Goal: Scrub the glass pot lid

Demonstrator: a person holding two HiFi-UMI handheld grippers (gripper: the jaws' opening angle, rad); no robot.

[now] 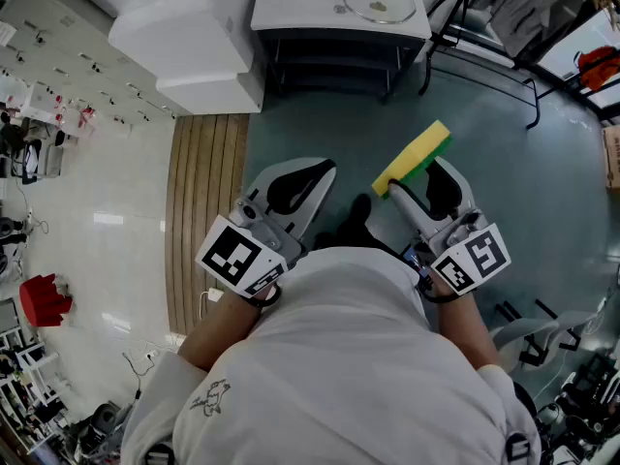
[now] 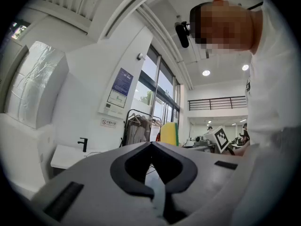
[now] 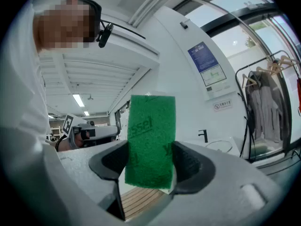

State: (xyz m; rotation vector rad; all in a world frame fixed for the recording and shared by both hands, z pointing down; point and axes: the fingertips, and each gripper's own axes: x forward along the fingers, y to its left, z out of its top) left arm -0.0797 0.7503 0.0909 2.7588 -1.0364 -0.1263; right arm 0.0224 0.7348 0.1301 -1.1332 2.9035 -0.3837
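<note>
A yellow-and-green scouring sponge was pinched between the jaws of the right gripper. The jaws of the left gripper were pressed together on nothing. The glass pot lid was seen lying on the white surface, well apart from both grippers.

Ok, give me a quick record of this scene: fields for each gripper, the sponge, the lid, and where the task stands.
left gripper: shut, empty
right gripper: shut on sponge
sponge: yellow with a green scouring face, clamped between the jaws
glass pot lid: flat on the white counter ahead, far from both grippers
task stage: scrubbing not yet begun
</note>
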